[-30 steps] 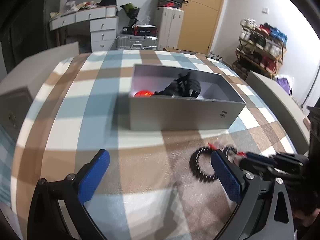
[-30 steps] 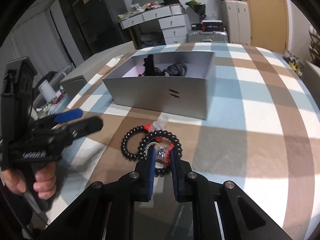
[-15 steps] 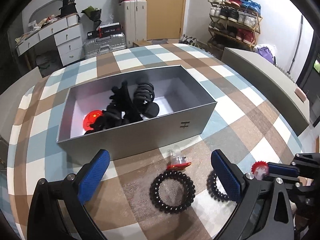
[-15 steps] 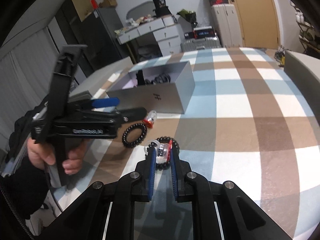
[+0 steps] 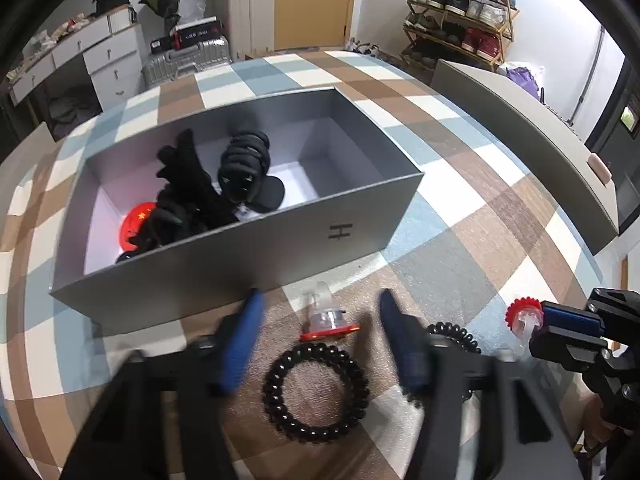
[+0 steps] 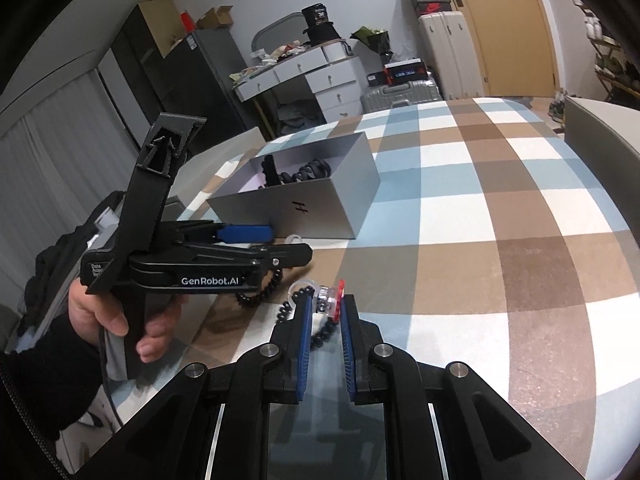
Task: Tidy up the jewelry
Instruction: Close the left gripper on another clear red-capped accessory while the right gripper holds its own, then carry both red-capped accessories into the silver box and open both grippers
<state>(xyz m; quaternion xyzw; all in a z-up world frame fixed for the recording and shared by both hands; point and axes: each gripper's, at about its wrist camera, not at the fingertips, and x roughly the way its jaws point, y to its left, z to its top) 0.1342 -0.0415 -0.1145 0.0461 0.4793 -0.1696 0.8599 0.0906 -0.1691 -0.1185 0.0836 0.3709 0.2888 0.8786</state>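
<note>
The left gripper's fingers [image 5: 240,336] are closing around the clear red-rimmed charm [image 5: 326,320] beside the grey box [image 5: 248,256], not yet pressing it, while the right gripper [image 6: 323,314] is pinching its own charm [image 6: 330,302], probably for boxing.

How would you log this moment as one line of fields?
stage: pick-up | left hand-held gripper: closing around clear red-rimmed charm, not yet gripping | right hand-held gripper: shut on second black coil bracelet's charm | grey box: open
</note>
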